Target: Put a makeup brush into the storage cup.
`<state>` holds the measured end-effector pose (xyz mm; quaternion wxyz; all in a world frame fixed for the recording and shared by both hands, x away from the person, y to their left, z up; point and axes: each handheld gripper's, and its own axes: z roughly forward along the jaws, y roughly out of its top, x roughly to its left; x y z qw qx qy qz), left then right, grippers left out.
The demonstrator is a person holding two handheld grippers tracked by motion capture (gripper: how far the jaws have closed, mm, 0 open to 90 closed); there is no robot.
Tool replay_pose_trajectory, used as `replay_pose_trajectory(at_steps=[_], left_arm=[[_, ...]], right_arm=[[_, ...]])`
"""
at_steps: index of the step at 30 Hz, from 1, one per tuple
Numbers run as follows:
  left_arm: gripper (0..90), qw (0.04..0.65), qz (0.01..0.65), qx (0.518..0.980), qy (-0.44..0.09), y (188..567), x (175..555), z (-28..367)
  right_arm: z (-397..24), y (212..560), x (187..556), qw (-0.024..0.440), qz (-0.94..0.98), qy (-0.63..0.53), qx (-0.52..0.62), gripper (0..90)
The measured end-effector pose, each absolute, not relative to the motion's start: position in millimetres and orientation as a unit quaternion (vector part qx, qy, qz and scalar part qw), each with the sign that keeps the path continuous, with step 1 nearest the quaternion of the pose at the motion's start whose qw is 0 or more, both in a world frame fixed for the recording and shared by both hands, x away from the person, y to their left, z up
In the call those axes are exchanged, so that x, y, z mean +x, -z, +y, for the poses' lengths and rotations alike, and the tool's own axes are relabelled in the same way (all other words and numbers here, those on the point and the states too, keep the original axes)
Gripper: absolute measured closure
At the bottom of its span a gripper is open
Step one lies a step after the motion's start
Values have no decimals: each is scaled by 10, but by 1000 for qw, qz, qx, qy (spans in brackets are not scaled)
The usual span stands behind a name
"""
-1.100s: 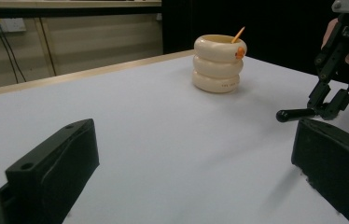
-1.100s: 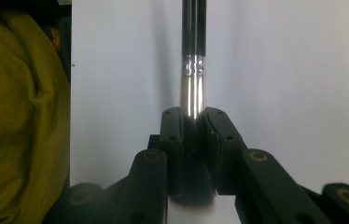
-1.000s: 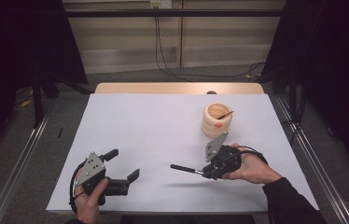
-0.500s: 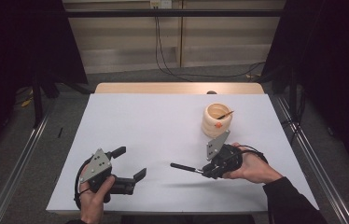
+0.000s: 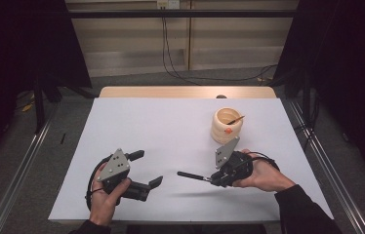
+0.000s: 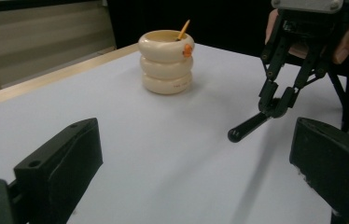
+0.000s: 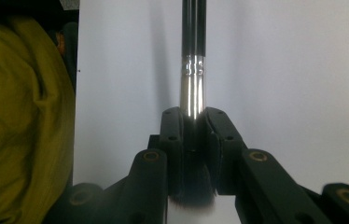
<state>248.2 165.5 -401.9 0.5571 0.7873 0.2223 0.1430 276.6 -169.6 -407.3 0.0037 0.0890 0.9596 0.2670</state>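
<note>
My right gripper [image 5: 213,179] is shut on a brush [image 5: 191,175] just above the white table, low and right of centre. The black handle points left, the silver ferrule [image 7: 192,79] sits at the jaws, and the dark bristles [image 7: 195,193] stick out behind the pads. In the left gripper view the handle end [image 6: 247,127] pokes toward the camera below the right gripper [image 6: 277,101]. My left gripper [image 5: 147,168] stands open near the front left, nothing between its fingers [image 6: 60,163], aimed at the brush. A cream ringed holder [image 5: 227,126] stands behind the right gripper.
The holder [image 6: 165,63] contains a thin stick with an orange bit at its rim. A bare wooden strip [image 5: 185,92] runs along the table's far edge. Metal rails [image 5: 19,165] flank the table on the floor. Yellow-green cloth [image 7: 18,116] lies at the right gripper view's left.
My left gripper has shifted right and a little forward, toward the brush. The right gripper and brush have stayed put.
</note>
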Motion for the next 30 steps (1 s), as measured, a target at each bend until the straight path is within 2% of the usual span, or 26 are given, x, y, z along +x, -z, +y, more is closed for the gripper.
replay_pose_trajectory(at_steps=[8, 14, 15, 22, 30], left_arm=[[24, 551, 202, 801, -116, 3929, 2550, 1536], [38, 515, 181, 834, -86, 3920, 2600, 1368], [40, 507, 174, 840, -82, 3914, 2600, 1337], [43, 477, 134, 866, -70, 3868, 2610, 1158], [72, 437, 116, 890, -62, 3891, 2633, 990]], right_arm=[[-1685, 4079, 2757, 3, 961, -263, 87, 785], [-1661, 4088, 2756, 10, 963, -258, 79, 785], [-1655, 4096, 2757, -1, 963, -259, 80, 785], [-1624, 4105, 2737, -4, 964, -253, 81, 785], [-1586, 4087, 2734, -6, 966, -247, 75, 785]])
